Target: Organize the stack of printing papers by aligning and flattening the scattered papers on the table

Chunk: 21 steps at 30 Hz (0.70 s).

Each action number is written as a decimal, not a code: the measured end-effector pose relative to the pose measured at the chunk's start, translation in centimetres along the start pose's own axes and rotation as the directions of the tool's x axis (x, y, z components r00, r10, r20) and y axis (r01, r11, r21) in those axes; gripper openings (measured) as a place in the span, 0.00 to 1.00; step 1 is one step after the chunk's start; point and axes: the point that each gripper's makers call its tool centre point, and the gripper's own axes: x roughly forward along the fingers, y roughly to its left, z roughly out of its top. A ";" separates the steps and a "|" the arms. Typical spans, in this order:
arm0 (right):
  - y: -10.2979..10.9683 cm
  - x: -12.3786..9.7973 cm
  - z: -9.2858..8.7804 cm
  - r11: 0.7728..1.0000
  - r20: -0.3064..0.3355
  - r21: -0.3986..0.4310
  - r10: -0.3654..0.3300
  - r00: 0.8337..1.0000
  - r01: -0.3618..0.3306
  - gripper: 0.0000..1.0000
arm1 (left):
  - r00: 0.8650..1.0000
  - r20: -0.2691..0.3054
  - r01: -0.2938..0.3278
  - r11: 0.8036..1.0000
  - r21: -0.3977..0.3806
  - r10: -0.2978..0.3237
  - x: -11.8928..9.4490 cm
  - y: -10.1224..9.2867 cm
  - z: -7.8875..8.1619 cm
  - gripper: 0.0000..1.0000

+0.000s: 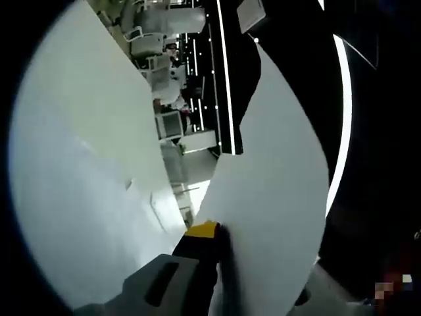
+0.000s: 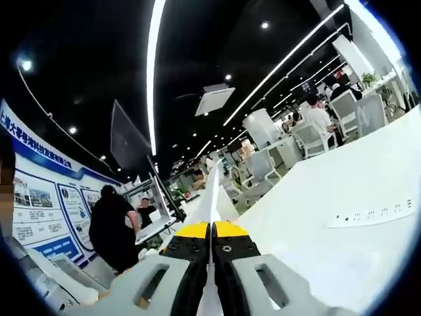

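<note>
Left gripper (image 1: 220, 240): jaws clenched on a sheet of printing paper (image 1: 276, 184). Yellow-tipped jaw on the left face of the sheet at lower centre; the opposite jaw is behind the sheet, with only its grey base at lower right. The sheet is seen broadside, long axis running from the jaws at bottom centre up to a corner at upper centre-right; it stands clear of the table.

White table (image 1: 79, 184) fills the left half of the left gripper view, tilted steeply because the view is rolled. Office chairs and desks (image 1: 161, 72) sit in the gap at upper centre.

Right gripper (image 2: 212, 232): jaws pinched together on the paper (image 2: 212, 191), yellow tips at bottom centre with the sheet's thin edge between them. Here it is edge-on, a narrow white sliver pointing straight away from the jaws toward frame centre.

White table (image 2: 342, 197) takes the right side of the right gripper view, with a white strip with dark marks (image 2: 371, 214) lying on it at right. A person in black (image 2: 112, 224) stands at lower left beside a blue-and-white wall display (image 2: 39, 197). Seated people and chairs (image 2: 322, 125) at upper right. Ceiling light strips (image 2: 154, 72) run across the top.
</note>
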 end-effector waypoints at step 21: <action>0.4 1.5 -1.0 0.999 -0.016 0.029 0.024 1.000 -0.023 0.00 | 1.000 0.012 0.014 1.000 -0.017 -0.013 0.1 -0.1 0.2 0.11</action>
